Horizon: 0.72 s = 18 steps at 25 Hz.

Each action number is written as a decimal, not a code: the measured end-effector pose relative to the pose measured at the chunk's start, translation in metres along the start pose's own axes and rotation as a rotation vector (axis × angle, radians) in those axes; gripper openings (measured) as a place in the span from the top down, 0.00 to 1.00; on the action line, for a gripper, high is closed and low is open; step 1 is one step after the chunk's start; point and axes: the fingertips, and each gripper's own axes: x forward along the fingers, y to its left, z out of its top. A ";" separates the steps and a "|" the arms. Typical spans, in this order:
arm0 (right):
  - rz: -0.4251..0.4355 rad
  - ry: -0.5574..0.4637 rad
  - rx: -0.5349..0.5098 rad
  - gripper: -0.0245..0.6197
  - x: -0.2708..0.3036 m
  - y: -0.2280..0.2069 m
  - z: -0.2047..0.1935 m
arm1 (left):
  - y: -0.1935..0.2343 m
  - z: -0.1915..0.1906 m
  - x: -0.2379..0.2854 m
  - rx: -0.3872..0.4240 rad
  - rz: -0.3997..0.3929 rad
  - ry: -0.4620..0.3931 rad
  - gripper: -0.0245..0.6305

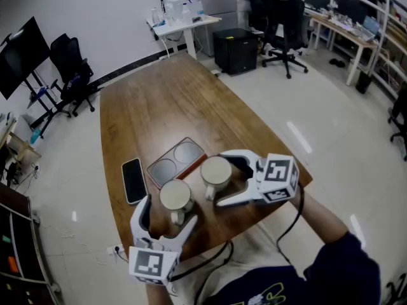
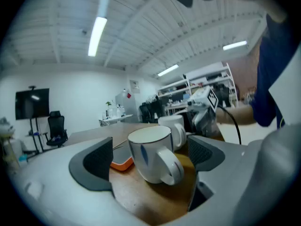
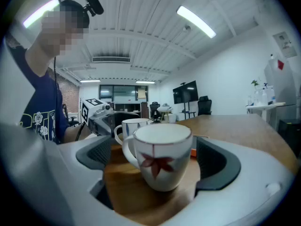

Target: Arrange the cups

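Pale grey-white moulded shells are seen on the left gripper (image 1: 169, 210) and right gripper (image 1: 220, 178). The jaws are lined with dark ribbed pads (image 2: 96, 160). A white cube (image 1: 278, 176) with black square markers is fitted on each. Black cables (image 1: 290, 220) are attached. A dark navy sleeve (image 1: 343, 262) and a shirt (image 1: 264, 294) with pale print are worn.

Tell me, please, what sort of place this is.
Most likely an open office or lab workspace. Swivel office chairs stand around, a large monitor sits on a floor stand, and a white desk stands by the wall beyond the long wooden table.
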 end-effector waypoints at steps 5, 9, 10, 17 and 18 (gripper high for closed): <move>-0.164 -0.057 0.029 0.12 -0.033 0.005 0.004 | 0.023 -0.020 -0.047 -0.137 0.007 -0.023 0.24; -0.328 -0.062 0.065 0.63 -0.061 -0.003 -0.005 | 0.049 -0.031 -0.082 -0.155 0.163 -0.019 0.79; -0.350 -0.063 0.072 0.96 -0.067 -0.002 -0.007 | 0.053 -0.033 -0.087 -0.156 0.190 -0.019 0.96; -0.300 -0.004 0.100 0.96 -0.056 -0.004 -0.017 | 0.043 -0.034 -0.070 -0.149 0.019 0.009 0.96; -0.311 -0.023 0.094 0.96 -0.057 -0.005 -0.015 | 0.041 -0.034 -0.070 -0.147 0.011 0.008 0.96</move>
